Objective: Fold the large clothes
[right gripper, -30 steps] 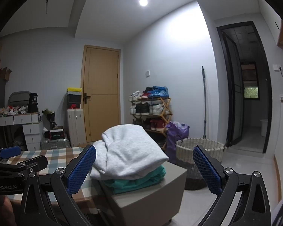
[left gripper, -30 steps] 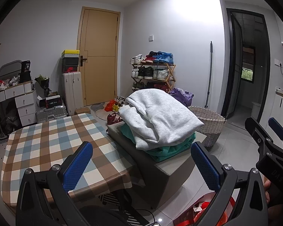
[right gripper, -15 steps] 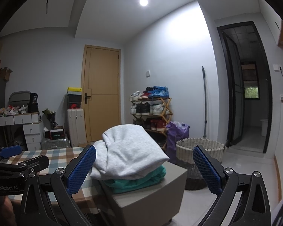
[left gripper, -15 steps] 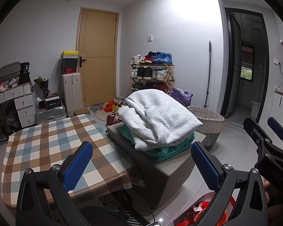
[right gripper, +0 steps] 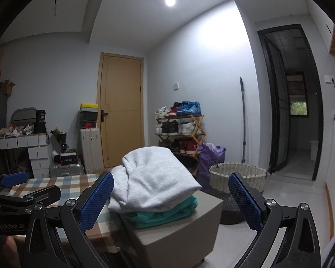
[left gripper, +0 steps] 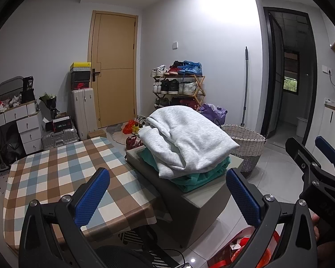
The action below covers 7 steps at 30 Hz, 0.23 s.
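The grey sweatshirt (left gripper: 185,138) lay bundled on a teal garment (left gripper: 203,175) atop the grey box (left gripper: 203,203) beside the checked table (left gripper: 55,172), exactly as a second before. Our left gripper (left gripper: 167,198) and right gripper (right gripper: 172,198) still hovered short of it, spread wide and empty; nothing had advanced.

Sweatshirt (left gripper: 189,138) lies on second folded garment (left gripper: 203,176), both on box (left gripper: 189,203). Tabletop (left gripper: 55,174) just left of box. Basket (left gripper: 245,143) behind box, to right. Shoe rack (left gripper: 178,87) against back wall, door (left gripper: 115,71) left of it.
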Motion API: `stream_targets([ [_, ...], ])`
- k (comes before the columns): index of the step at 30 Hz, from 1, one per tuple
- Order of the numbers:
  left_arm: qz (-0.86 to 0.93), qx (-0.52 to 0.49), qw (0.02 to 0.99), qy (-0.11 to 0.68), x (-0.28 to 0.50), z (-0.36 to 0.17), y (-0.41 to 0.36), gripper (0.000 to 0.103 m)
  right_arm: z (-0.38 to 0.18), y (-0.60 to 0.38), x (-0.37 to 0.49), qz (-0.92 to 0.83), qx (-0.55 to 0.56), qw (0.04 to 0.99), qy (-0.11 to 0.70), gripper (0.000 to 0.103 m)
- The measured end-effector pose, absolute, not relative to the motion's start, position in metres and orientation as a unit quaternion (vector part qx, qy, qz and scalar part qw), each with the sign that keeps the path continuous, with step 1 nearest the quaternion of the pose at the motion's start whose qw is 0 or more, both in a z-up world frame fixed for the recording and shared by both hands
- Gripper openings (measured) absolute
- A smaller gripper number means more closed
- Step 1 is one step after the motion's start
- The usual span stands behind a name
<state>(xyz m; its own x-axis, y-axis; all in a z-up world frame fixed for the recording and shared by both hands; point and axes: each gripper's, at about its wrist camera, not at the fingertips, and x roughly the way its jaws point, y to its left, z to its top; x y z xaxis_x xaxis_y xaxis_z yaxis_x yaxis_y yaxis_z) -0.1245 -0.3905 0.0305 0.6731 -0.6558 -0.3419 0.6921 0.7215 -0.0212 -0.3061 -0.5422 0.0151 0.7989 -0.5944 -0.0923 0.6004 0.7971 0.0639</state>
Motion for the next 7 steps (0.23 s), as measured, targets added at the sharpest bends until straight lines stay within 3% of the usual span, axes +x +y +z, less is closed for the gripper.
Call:
stream_targets([
  [7,-0.367,0.025,0.912,0.182,-0.113,0.028,-0.383,0.101,0.013,-0.543,-0.303,-0.313,0.038,0.948,0.037,0.103],
])
